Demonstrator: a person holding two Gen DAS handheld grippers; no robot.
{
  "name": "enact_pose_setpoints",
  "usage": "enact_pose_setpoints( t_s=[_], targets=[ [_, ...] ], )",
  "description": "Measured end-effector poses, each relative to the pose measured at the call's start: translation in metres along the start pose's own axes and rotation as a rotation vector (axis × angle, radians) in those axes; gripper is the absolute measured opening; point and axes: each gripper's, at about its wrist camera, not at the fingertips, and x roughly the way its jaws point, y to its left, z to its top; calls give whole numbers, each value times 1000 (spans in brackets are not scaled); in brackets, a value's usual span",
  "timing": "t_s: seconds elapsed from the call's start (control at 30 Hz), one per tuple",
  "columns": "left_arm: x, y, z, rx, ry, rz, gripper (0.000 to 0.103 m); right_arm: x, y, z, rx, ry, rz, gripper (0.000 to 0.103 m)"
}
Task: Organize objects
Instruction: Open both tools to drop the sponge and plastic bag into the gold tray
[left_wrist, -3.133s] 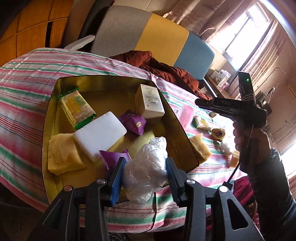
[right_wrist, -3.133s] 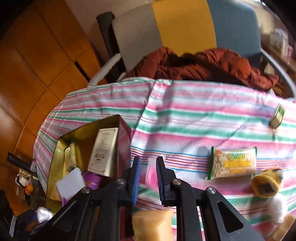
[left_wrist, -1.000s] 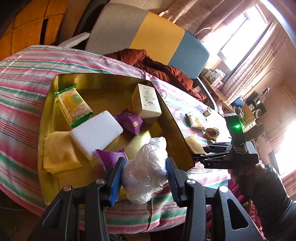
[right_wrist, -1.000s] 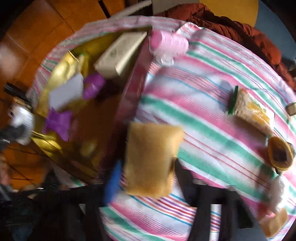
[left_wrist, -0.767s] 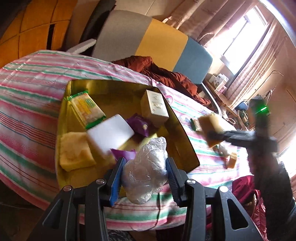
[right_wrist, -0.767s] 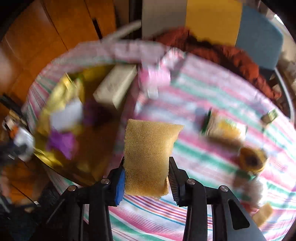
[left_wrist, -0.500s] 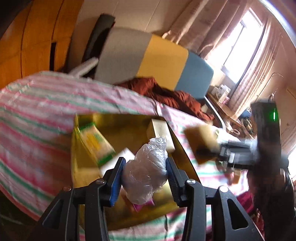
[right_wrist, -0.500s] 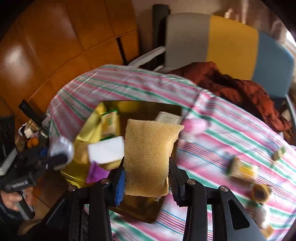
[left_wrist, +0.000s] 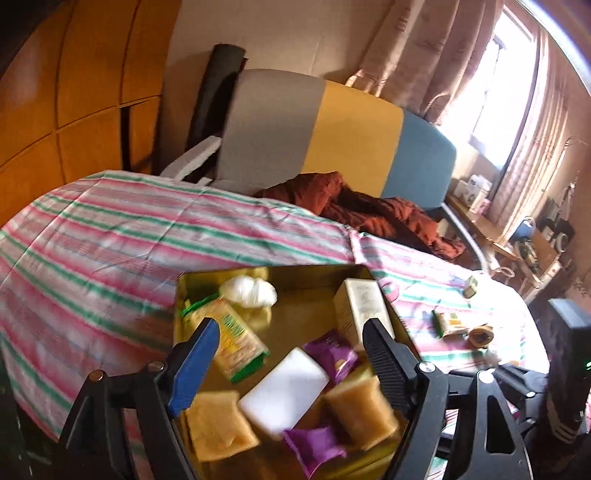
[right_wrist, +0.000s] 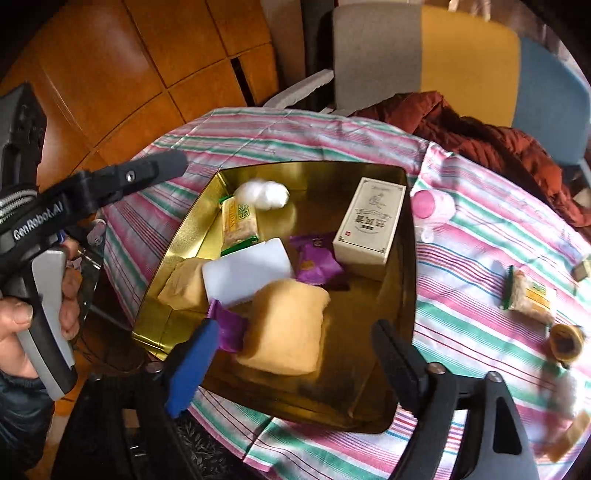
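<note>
A gold tin (right_wrist: 402, 258) stands on the striped tablecloth. My left gripper (left_wrist: 291, 332) hovers over it, its jaws opening wide with nothing between the pads. The crumpled clear plastic bag (left_wrist: 249, 291) lies loose at the tin's far left corner. My right gripper (right_wrist: 293, 332) is also above the tin, jaws opening. Below and between them a yellow sponge (right_wrist: 284, 325) lies blurred in the tin, touching neither pad. The tin also holds a second sponge (right_wrist: 184, 284), a white block (right_wrist: 247, 271), purple packets (right_wrist: 317, 262), a cracker pack (right_wrist: 238, 221) and a cream box (right_wrist: 371, 221).
A pink bottle (right_wrist: 432, 206) lies on the cloth just right of the tin. Further right are a cracker pack (right_wrist: 530, 295), a yellow tape roll (right_wrist: 565, 341) and a small box (right_wrist: 583, 271). A brown jacket (right_wrist: 480, 136) hangs over the chair behind the table.
Both grippers rose over the tin and opened. The plastic bag left the left gripper and now lies at the tin's far left. The sponge left the right gripper and dropped into the tin.
</note>
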Motion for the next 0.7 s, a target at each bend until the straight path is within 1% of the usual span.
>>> enact_pose_setpoints(
  t_s=[0.07, 0.17, 0.23, 0.33, 0.4, 0.57, 0.7],
  targets=[
    [-7, 0, -11, 4, -10, 30, 81, -1, 3, -5, -12, -21, -33, 93],
    [-19, -5, -27, 31, -34, 80, 81, -2, 9, -13, -27, -51, -81, 94],
    [-27, -10, -38, 47, -50, 110, 81, -3, 11, -16, -19, -71, -95, 94],
    [-37, -15, -47, 60, -68, 132, 81, -6, 13, -20, -7, -105, -111, 94],
    [-41, -19, -52, 64, -71, 148, 81, -9, 13, -22, 2, -127, -127, 96],
    [-44, -25, -63, 61, -64, 147, 81, -19, 12, -28, -1, -177, -176, 98],
    [-42, -28, -67, 53, -37, 105, 81, -27, 6, -32, 9, -203, -191, 99]
  ],
)
